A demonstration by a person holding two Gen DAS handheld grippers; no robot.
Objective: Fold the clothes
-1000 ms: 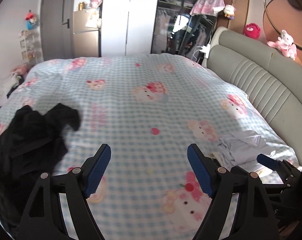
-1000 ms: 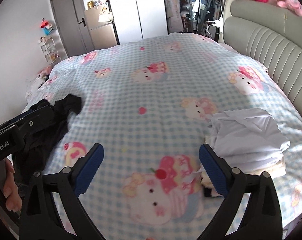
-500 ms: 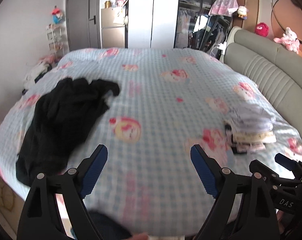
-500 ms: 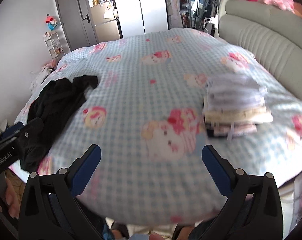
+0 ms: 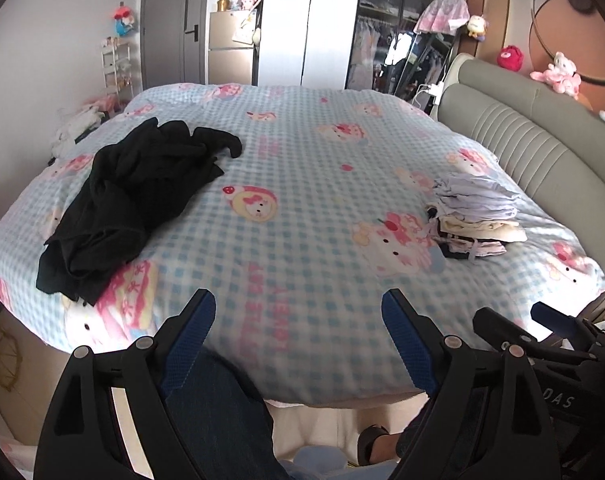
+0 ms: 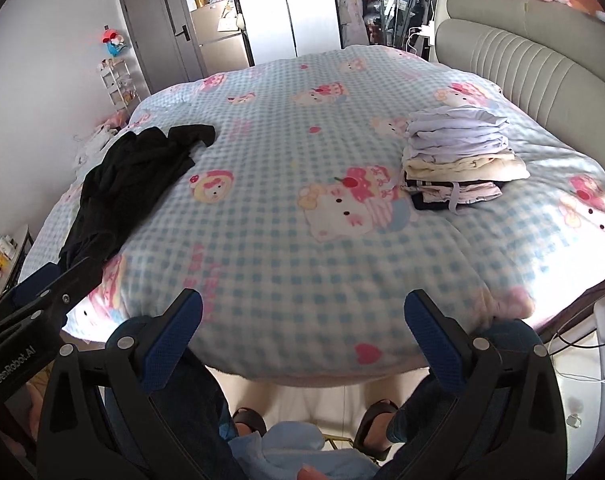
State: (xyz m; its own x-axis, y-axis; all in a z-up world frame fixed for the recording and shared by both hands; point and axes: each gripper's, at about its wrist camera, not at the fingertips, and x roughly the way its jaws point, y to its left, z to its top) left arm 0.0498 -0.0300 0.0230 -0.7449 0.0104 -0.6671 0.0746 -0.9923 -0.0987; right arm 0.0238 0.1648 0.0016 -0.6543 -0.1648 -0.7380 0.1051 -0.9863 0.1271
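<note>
Both grippers have pulled back past the bed's near edge: left gripper (image 5: 298,320) and right gripper (image 6: 302,320) gape empty; "GenRobot.AI" shows on the left's body. Farther off, the crumpled black garment (image 5: 134,196) lies left on the blue-checked cartoon-cat duvet (image 6: 302,240), well apart from the folded pale clothes stack (image 6: 460,160).

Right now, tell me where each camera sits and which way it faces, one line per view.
Left wrist: on the left gripper, looking forward across the bed from its near edge; open blue-padded jaws, a jeans leg and the right gripper show.
Right wrist: on the right gripper, facing the same way; open jaws, sandalled feet and the left gripper show.
Shared: black garment on the left, folded stack on the right, grey headboard.
</note>
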